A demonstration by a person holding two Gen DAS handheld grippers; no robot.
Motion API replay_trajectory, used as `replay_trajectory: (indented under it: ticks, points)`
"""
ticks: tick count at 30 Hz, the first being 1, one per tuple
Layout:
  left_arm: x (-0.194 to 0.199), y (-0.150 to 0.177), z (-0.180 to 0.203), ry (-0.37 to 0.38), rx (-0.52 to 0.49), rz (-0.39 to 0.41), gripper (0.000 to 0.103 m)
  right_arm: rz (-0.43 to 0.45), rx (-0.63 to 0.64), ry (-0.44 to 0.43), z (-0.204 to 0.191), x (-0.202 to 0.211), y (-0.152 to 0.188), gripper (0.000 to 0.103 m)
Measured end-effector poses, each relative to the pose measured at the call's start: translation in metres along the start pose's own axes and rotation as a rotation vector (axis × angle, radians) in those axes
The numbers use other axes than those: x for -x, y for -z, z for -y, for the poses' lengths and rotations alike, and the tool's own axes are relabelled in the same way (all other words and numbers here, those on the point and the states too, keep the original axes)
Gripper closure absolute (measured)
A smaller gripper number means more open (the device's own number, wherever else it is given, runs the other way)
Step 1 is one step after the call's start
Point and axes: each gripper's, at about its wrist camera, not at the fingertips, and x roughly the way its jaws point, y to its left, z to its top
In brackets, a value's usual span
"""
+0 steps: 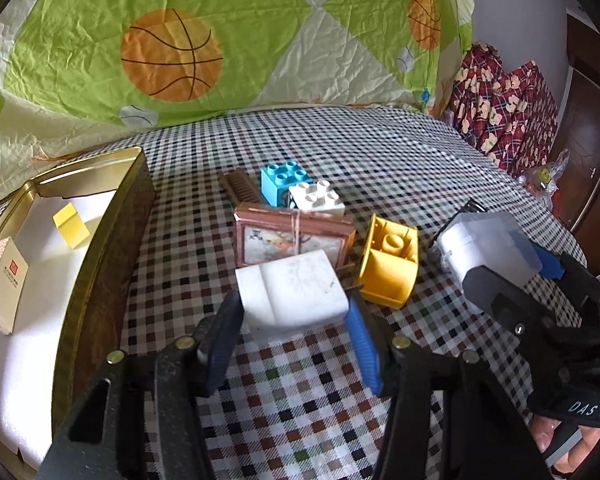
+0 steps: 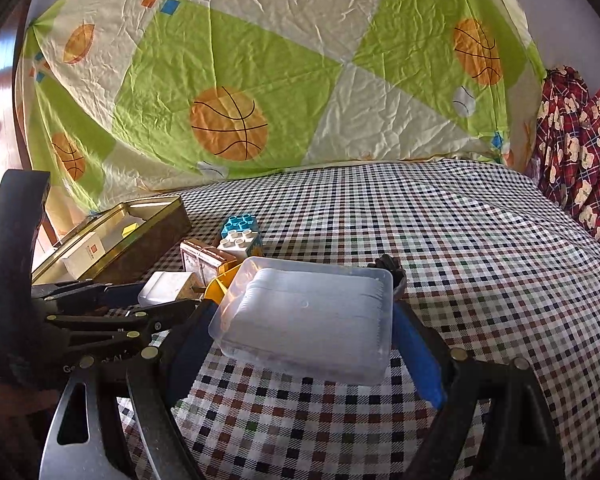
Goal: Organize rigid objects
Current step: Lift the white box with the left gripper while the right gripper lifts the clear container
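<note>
Checkered cloth (image 1: 340, 152) covers the table under a basketball-print sheet (image 1: 172, 56). On it, the left gripper (image 1: 294, 312) has its blue pads against both sides of a white block (image 1: 296, 288), clamped on it just in front of the toy pile. To its left stands an open tin (image 1: 100, 248). The right gripper (image 2: 304, 320) grasps a clear plastic box (image 2: 308, 312) across its width, held just above the cloth, right of the pile.

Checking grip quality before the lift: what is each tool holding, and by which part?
Left tool clamps the white rectangular block by its two side faces. Right tool grips the clear plastic box across its two short ends.
</note>
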Motion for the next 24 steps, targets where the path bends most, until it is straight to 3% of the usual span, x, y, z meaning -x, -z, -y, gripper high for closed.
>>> replay_trajectory:
  ticks: [24]
  points:
    - [0.038,0.003,-0.004,-0.071,0.028,0.211,0.051,0.054,0.025,0.000,-0.002,0.009,0.001,0.016]
